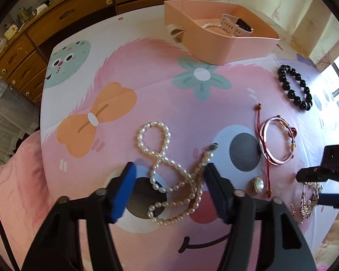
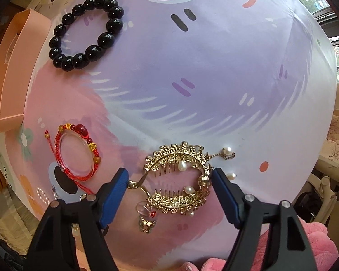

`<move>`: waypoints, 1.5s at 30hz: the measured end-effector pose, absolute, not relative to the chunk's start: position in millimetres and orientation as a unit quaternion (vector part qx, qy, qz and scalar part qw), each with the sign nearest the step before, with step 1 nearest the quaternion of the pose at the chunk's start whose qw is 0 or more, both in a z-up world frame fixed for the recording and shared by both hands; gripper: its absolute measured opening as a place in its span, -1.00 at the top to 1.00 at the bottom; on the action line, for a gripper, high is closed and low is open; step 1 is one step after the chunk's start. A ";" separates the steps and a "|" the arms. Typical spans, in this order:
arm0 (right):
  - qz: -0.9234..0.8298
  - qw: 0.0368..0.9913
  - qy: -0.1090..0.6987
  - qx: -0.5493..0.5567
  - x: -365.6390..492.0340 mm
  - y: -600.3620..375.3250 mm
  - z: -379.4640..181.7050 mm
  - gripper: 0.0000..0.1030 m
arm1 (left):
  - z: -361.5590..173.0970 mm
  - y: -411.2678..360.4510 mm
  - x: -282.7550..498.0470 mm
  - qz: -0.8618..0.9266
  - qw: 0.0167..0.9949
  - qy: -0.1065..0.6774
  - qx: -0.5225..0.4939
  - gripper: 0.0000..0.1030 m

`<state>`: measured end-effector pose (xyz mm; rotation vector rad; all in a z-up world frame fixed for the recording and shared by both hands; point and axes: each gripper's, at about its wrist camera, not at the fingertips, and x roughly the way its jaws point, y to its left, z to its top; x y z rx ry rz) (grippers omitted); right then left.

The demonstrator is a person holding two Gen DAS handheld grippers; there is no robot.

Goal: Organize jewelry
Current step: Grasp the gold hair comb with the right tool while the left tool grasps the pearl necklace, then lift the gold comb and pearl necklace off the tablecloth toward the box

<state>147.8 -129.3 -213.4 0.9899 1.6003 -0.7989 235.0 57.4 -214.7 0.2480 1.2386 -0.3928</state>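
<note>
A white pearl necklace lies looped on the cartoon mat; my left gripper is open with its fingers on either side of it, just above. Two gold hair combs with pearls lie on the mat; my right gripper is open around them. The right gripper also shows at the right edge of the left wrist view. A pink box at the far side holds a white watch and a pearl bracelet.
A black bead bracelet, a red cord bracelet over a clear bangle, a pearl brooch and gold rings lie on the mat. Wooden drawers stand behind the table. A pink blanket lies left.
</note>
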 end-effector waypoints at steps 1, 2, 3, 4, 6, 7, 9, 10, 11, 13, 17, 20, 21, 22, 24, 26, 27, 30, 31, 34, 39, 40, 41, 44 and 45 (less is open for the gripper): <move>-0.332 0.521 0.669 0.414 148.7 -129.1 -213.5 -0.43 | -213.8 57.7 230.3 -0.185 0.793 0.569 0.119 0.07; -0.334 0.520 0.670 0.411 149.9 -128.9 -213.1 -0.39 | -213.1 58.4 226.9 -0.187 0.795 0.565 0.119 0.25; -0.332 0.521 0.670 0.412 146.7 -129.2 -213.0 -0.39 | -211.9 59.8 222.7 -0.188 0.797 0.562 0.115 0.53; -0.328 0.522 0.671 0.412 145.7 -129.1 -212.9 -0.39 | -211.1 61.4 219.6 -0.187 0.798 0.561 0.111 0.66; -0.323 0.524 0.673 0.410 145.8 -129.7 -212.1 -0.39 | -210.3 65.5 215.1 -0.186 0.796 0.568 0.093 0.86; -0.321 0.525 0.673 0.409 145.3 -129.7 -212.0 -0.39 | -209.8 67.5 213.7 -0.189 0.794 0.573 0.082 0.86; -0.315 0.528 0.673 0.411 146.6 -128.9 -212.2 -0.39 | -210.8 71.8 212.5 -0.192 0.790 0.579 0.068 0.86; -0.312 0.530 0.672 0.412 145.0 -128.3 -214.2 -0.39 | -211.1 73.9 211.9 -0.193 0.788 0.581 0.062 0.87; -0.308 0.531 0.672 0.414 143.5 -128.3 -213.7 -0.39 | -211.5 76.2 206.0 -0.194 0.787 0.582 0.057 0.89; -0.298 0.535 0.671 0.419 136.8 -128.5 -212.6 -0.39 | -208.3 78.8 204.6 -0.196 0.786 0.584 0.051 0.94; -0.271 0.543 0.668 0.431 133.5 -131.1 -212.0 -0.39 | -195.4 84.3 196.6 -0.210 0.788 0.576 0.044 0.94; -0.254 0.548 0.662 0.445 128.6 -136.9 -213.8 -0.38 | -183.3 89.2 192.0 -0.206 0.793 0.572 0.043 0.94; -0.249 0.548 0.659 0.450 127.6 -137.3 -216.3 -0.38 | -179.2 90.6 189.8 -0.203 0.795 0.570 0.041 0.94; -0.245 0.549 0.656 0.455 124.6 -141.0 -216.4 -0.38 | -175.8 91.5 188.9 -0.202 0.797 0.568 0.038 0.94; -0.239 0.551 0.648 0.468 113.9 -148.0 -213.6 -0.38 | -166.0 96.0 185.0 -0.197 0.802 0.563 0.028 0.94; -0.234 0.552 0.639 0.481 104.9 -155.7 -212.2 -0.38 | -157.0 101.1 180.3 -0.195 0.808 0.556 0.020 0.94; -0.229 0.553 0.636 0.486 100.8 -155.5 -211.3 -0.38 | -152.0 104.1 178.2 -0.194 0.812 0.550 0.017 0.94; -0.215 0.554 0.626 0.505 71.5 -169.3 -206.4 -0.38 | -135.2 112.8 168.4 -0.187 0.828 0.528 0.018 0.94; -0.213 0.551 0.623 0.512 65.6 -169.1 -206.3 -0.38 | -130.3 116.7 165.5 -0.185 0.832 0.523 0.018 0.94; -0.208 0.554 0.610 0.527 49.2 -167.6 -196.8 -0.38 | -119.2 128.3 159.1 -0.184 0.838 0.513 0.006 0.94; -0.197 0.585 0.592 0.518 32.5 -158.7 -169.6 -0.38 | -98.1 143.1 148.0 -0.188 0.850 0.492 0.006 0.94; -0.193 0.594 0.589 0.514 32.0 -154.7 -166.0 -0.38 | -94.0 145.1 147.2 -0.190 0.851 0.489 0.006 0.94; -0.187 0.606 0.585 0.506 30.7 -152.7 -159.8 -0.38 | -87.8 147.2 146.3 -0.193 0.853 0.484 0.006 0.94; -0.173 0.628 0.575 0.495 32.6 -147.8 -140.1 -0.38 | -68.8 152.2 145.3 -0.190 0.864 0.466 0.007 0.94; -0.167 0.631 0.571 0.498 28.8 -149.2 -133.3 -0.38 | -62.5 153.4 145.7 -0.187 0.867 0.461 0.007 0.94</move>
